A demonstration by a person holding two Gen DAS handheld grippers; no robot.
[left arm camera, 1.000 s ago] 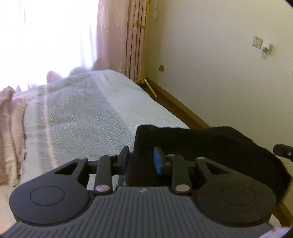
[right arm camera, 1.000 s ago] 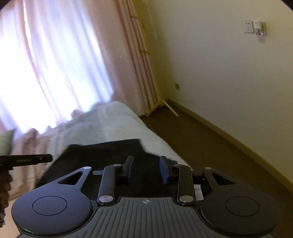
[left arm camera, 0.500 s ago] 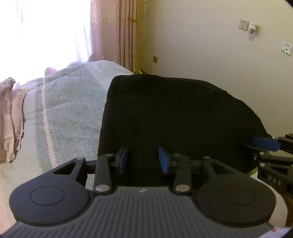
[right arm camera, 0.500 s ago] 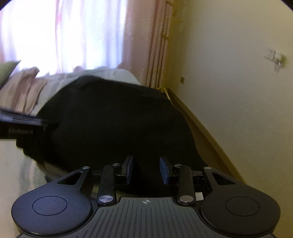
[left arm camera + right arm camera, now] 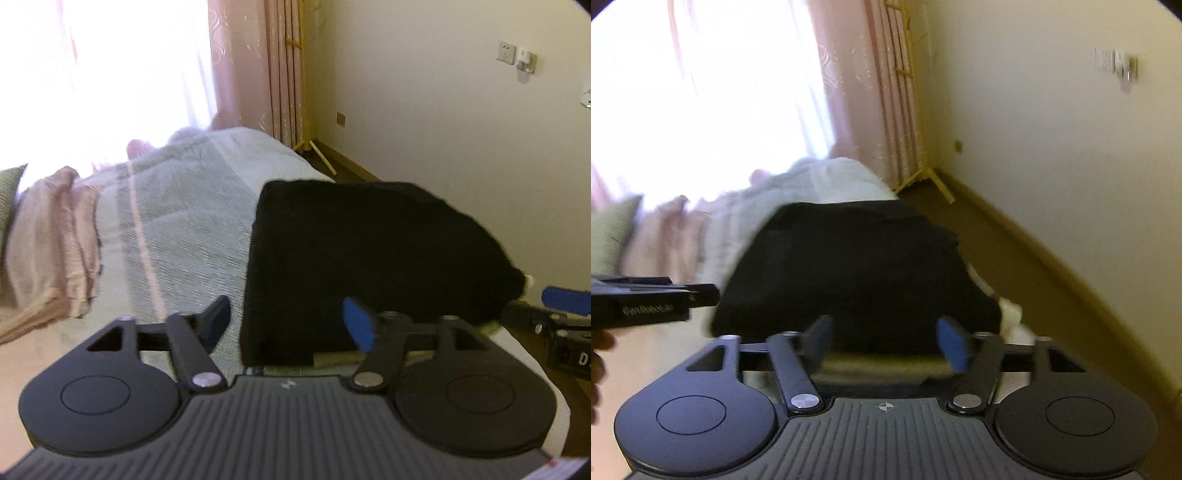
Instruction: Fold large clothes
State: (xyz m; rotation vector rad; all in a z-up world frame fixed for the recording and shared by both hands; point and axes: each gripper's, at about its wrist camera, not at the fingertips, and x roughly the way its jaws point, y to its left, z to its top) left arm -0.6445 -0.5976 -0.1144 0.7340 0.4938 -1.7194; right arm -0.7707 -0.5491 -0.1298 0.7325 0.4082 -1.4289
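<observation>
**Bed open to the left, wall close on the right**

The black garment [image 5: 369, 258] fills the near right part of the bed [image 5: 177, 221]. Left of it the bedspread lies bare up to the pink cloth [image 5: 55, 240] at the bed's left edge. Right of the bed, a strip of floor [image 5: 1015, 251] runs along the wall [image 5: 1052, 147]. Curtains [image 5: 273, 74] close the far end.

left tool [image 5: 290, 325]: black, ribbed body | blue pad | silver screws

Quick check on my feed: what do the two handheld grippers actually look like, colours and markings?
Both are matte black, with a ribbed body, two round discs and silver pivot screws. The left gripper and right gripper each carry one blue finger pad and one dark. The left's side bears blurred white lettering. No cables or sleeves visible.
</observation>
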